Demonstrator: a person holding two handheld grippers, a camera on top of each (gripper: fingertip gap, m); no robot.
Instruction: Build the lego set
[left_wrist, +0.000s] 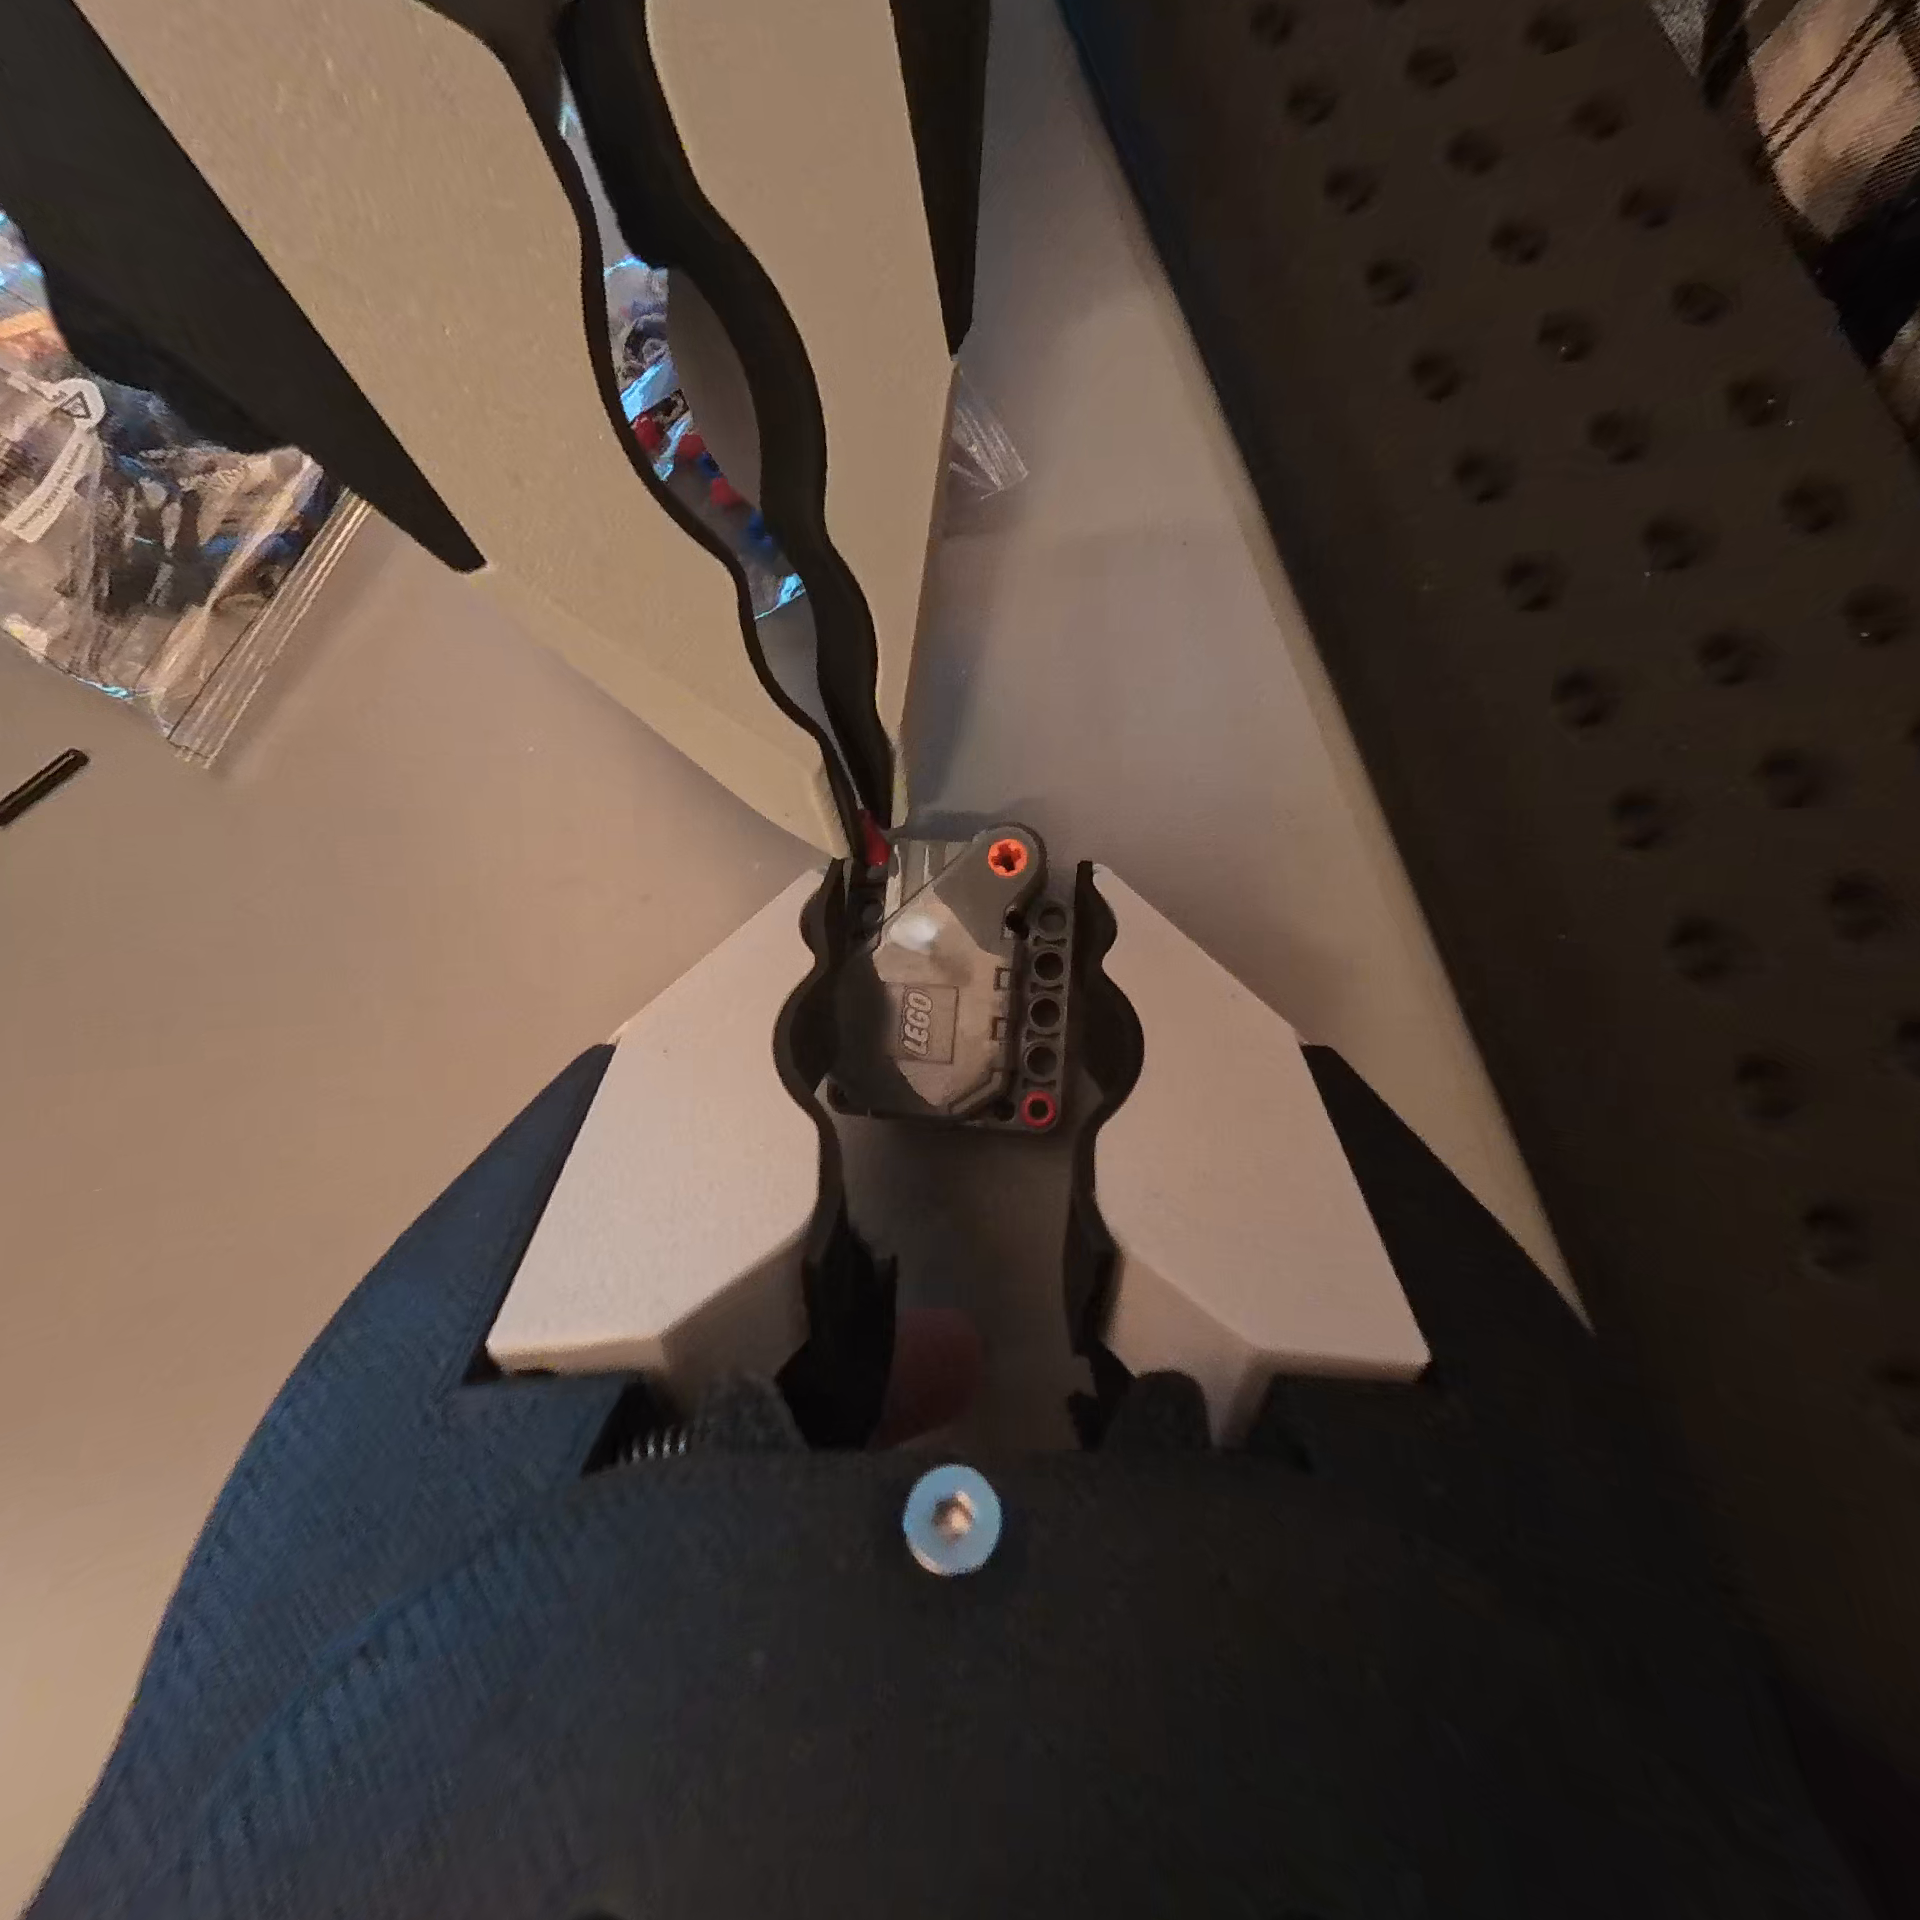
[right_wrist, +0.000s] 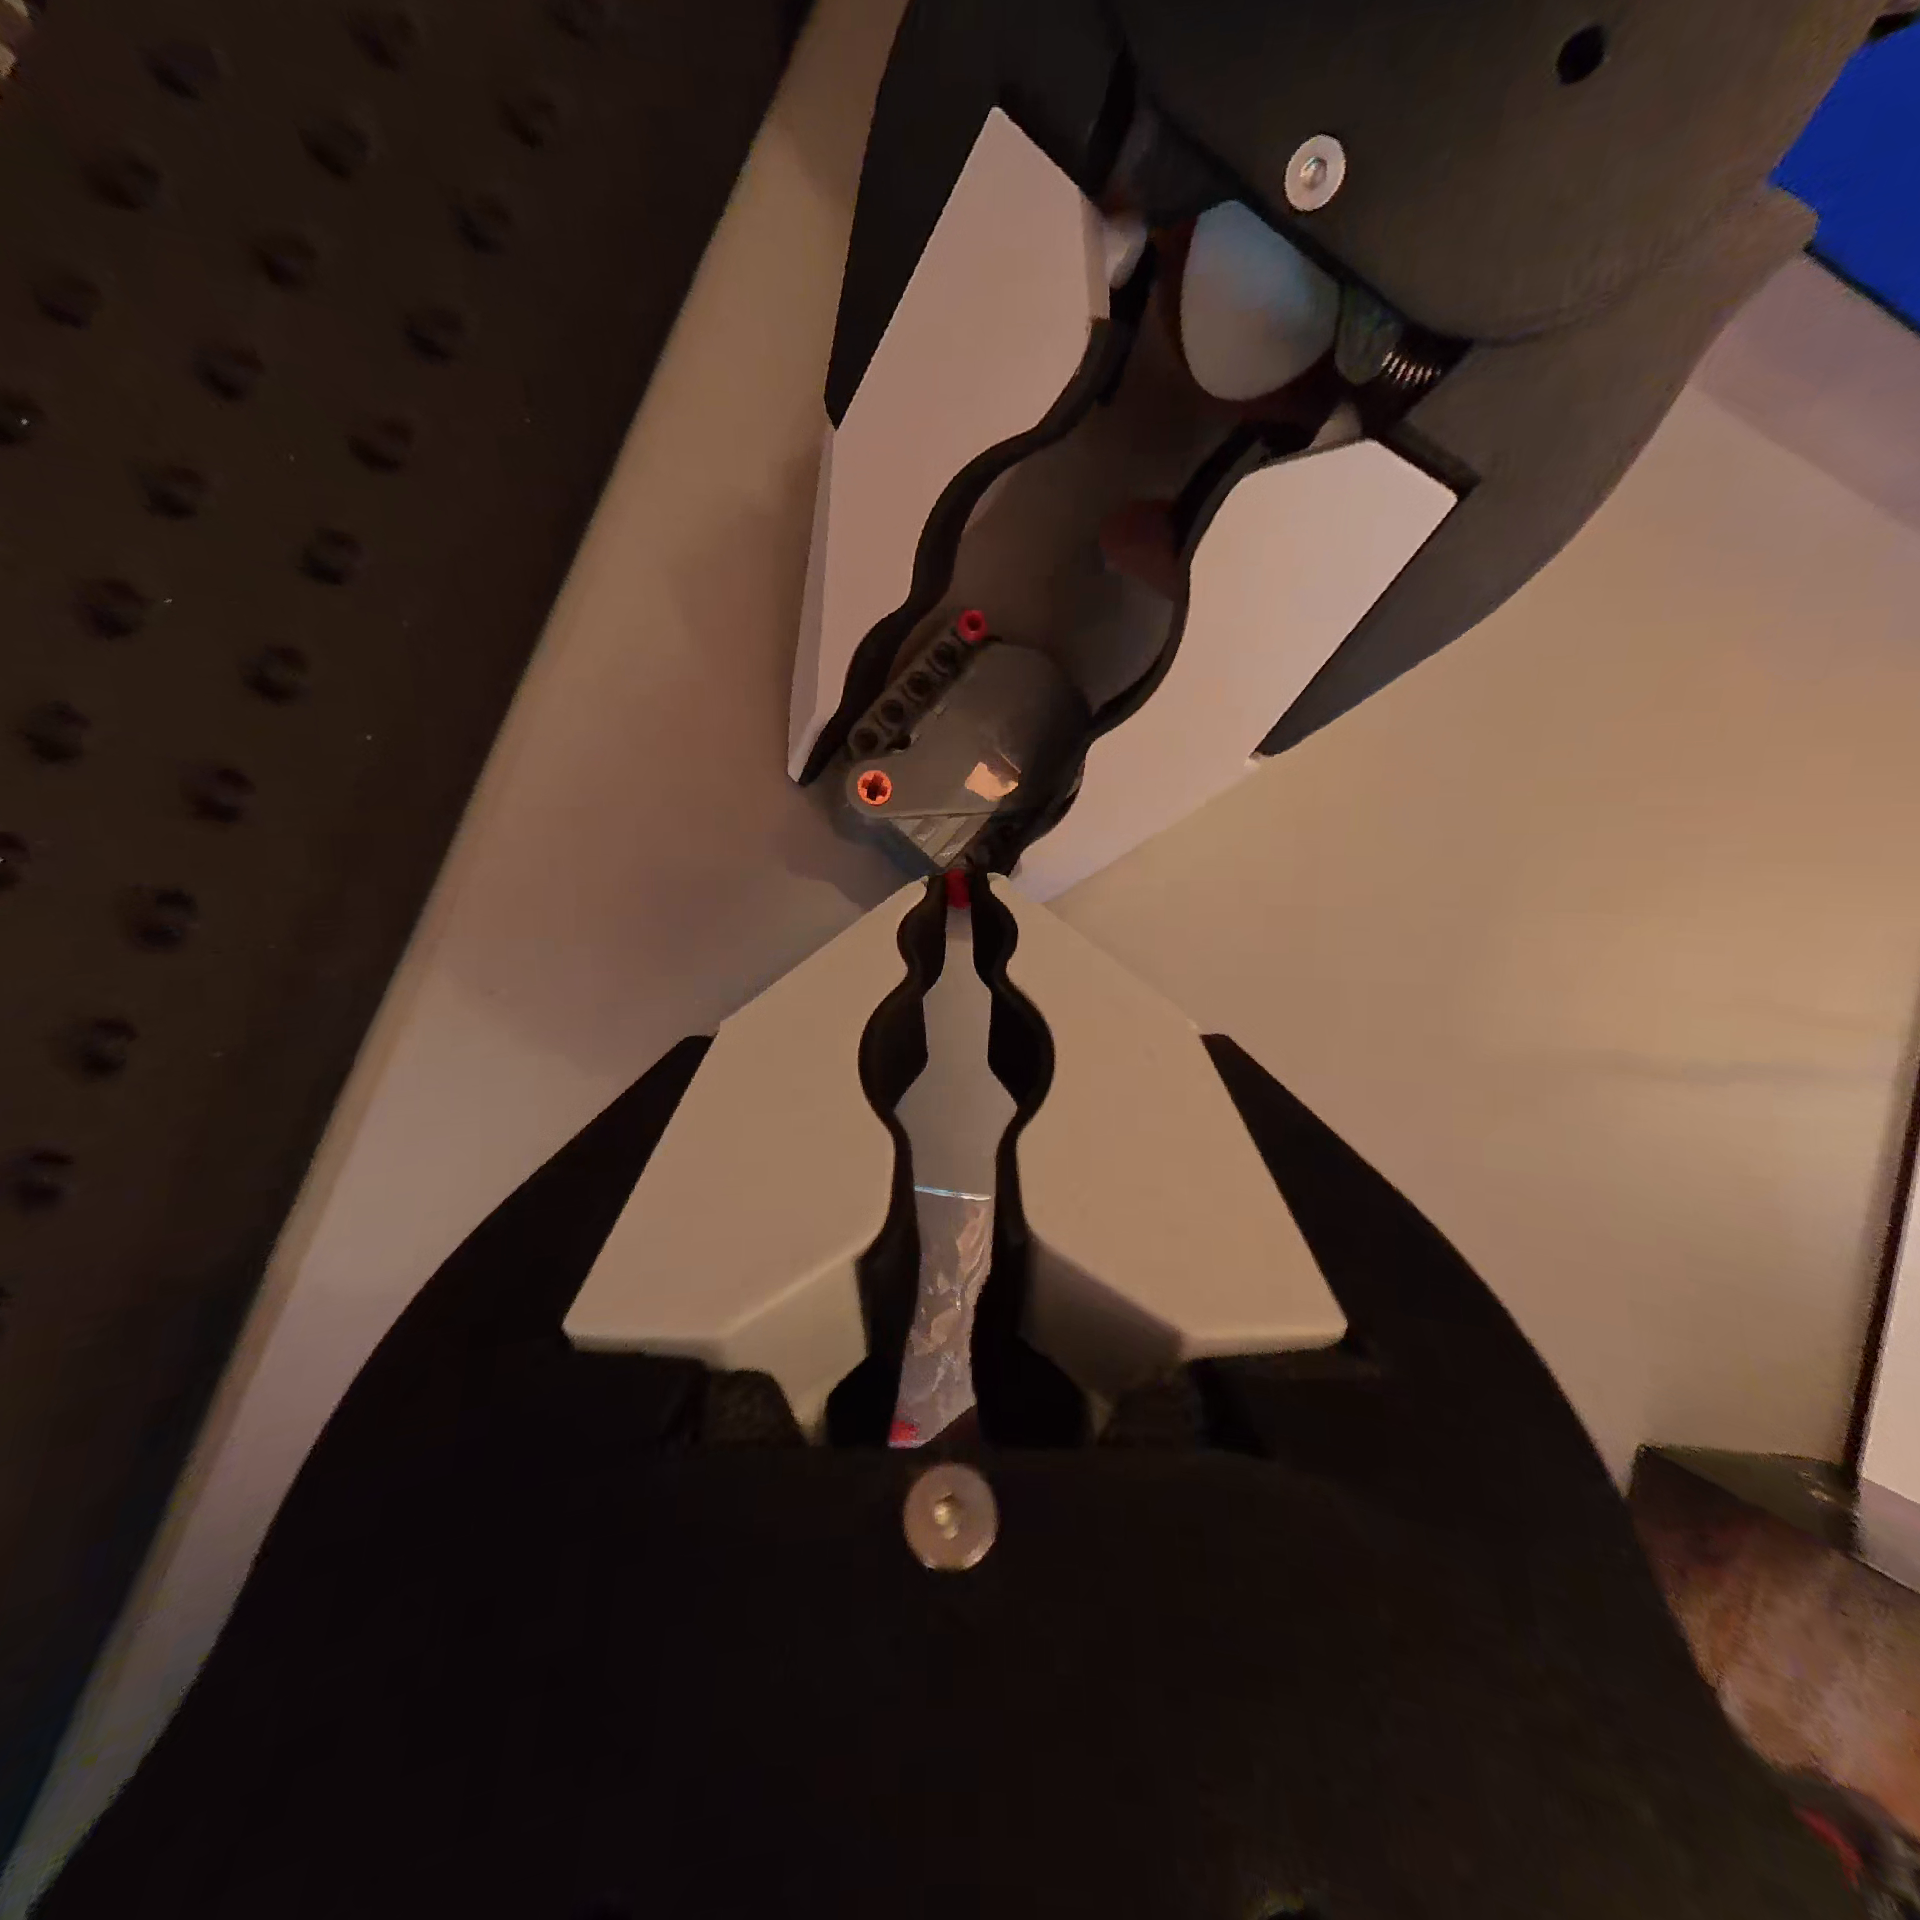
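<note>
The left gripper (left_wrist: 956, 883) is clamped on a grey motor block (left_wrist: 951, 1003) edged by a black holed beam (left_wrist: 1044, 1003). The right gripper (right_wrist: 956, 896) pinches a small red pin (right_wrist: 957, 889) at the block's corner. Only the left wrist view shows clear bags (left_wrist: 135, 520) of lego parts lying beyond on the white table (left_wrist: 364, 935).

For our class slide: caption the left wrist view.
Left gripper holds a grey motor block while the right gripper brings a red pin.

dark perforated panel (left_wrist: 1621, 540) runs along the pale table (left_wrist: 260, 987), with plaid fabric (left_wrist: 1808, 114) up in the corner
</note>
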